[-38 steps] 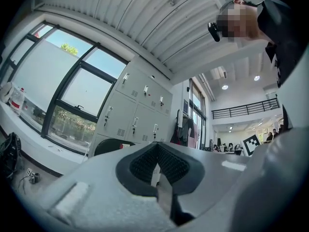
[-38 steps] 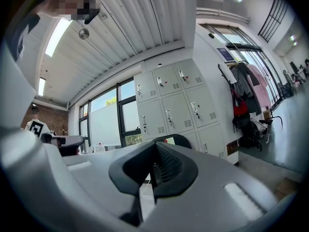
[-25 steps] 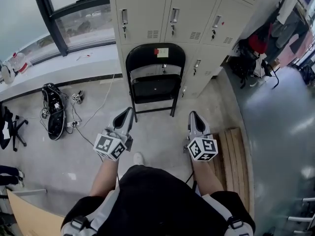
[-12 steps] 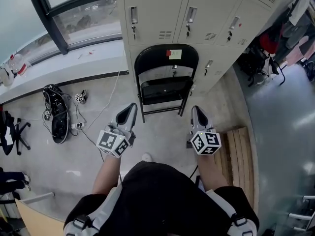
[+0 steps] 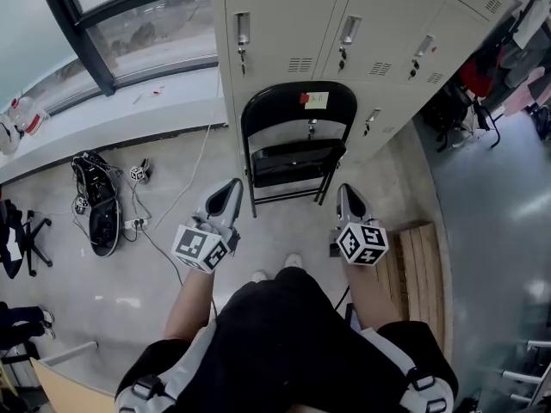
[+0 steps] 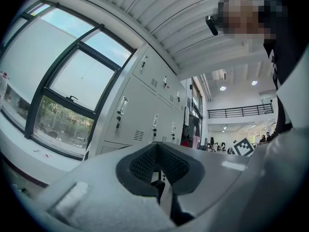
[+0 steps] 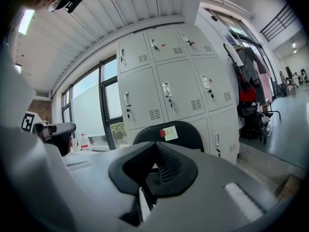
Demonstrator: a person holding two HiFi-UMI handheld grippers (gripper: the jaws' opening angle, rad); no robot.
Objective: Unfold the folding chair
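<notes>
Against the grey metal lockers at upper centre of the head view, the black folding chair stands upright, seat tipped up, its rounded tubular back bearing a yellow note. It lies straight ahead of both tongs and between them, about equally near each and touching neither. The left gripper and right gripper, pale shells with ribbed dark pads, are both closed on nothing.
</notes>
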